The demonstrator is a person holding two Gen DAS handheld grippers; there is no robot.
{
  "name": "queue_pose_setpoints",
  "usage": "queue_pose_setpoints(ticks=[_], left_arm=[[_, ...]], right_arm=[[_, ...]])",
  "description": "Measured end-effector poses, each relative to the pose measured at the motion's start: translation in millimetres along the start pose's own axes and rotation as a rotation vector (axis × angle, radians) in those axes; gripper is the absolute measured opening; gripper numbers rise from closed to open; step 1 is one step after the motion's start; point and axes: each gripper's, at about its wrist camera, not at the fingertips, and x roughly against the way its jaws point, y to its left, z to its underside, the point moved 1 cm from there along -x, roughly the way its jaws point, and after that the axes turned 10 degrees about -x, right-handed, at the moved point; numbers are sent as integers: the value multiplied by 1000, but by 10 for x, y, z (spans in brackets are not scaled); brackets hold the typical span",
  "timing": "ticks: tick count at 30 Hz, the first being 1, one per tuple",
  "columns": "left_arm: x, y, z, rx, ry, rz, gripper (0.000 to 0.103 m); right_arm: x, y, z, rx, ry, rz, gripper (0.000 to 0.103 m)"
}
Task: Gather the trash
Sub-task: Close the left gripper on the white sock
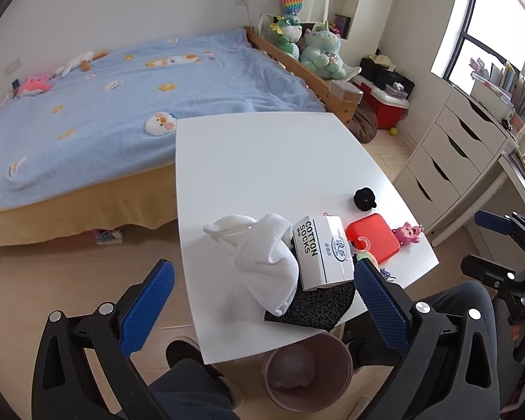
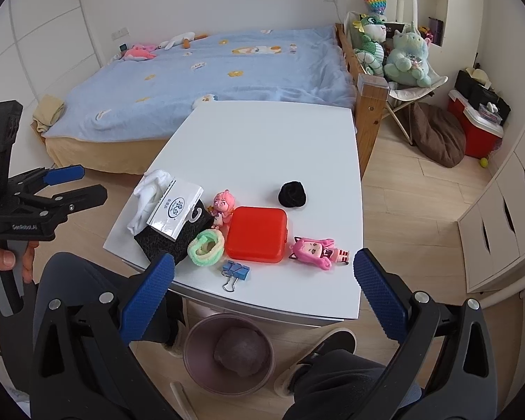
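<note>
Clutter crowds the near end of a white table (image 2: 262,133) that stands beside a bed with a blue blanket (image 2: 227,70). Both grippers hover above the near table edge with nothing between their blue-padded fingers: the left gripper (image 1: 262,301) has its jaws spread wide over the left corner, and the right gripper (image 2: 262,294) is spread just as wide over the front edge. At the left corner a crumpled white cloth (image 1: 266,259) lies partly on a white packet printed "COTTON SOCKS" (image 1: 323,252), and both rest on a black patterned pouch (image 1: 315,304) that overhangs the table edge. Just beside the packet sits a red box (image 2: 257,234) with rounded corners; a green and yellow fuzzy hair tie (image 2: 206,246) lies touching the pouch, between it and the box. A small pink-haired figure (image 2: 222,206) stands behind the box, and a second pink-haired figure (image 2: 315,252) lies flat to the right of the box. A blue binder clip (image 2: 234,273) rests near the front edge, just in front of the box. A black scrunchie (image 2: 292,194) sits apart, farther back on the table. On the wooden floor below the front edge stands a round pinkish waste bin (image 2: 227,353) with a crumpled dark wad inside. The person's legs in dark trousers flank the bin.
</note>
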Motion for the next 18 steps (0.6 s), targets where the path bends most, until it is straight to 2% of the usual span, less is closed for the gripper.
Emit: queue_pose_setpoints(ticks=[7,16,18], left_arm=[[-386,199,-26,104,103,55,98],[-689,267,-19,172,166,96,97],[-716,271,-15,181,171,106,92]], right_arm=[[-22,-33,6,-7,10,8,100],[-34,-80,17,-17,19,17,100],[-38,-84,20,-19,19,15,100]])
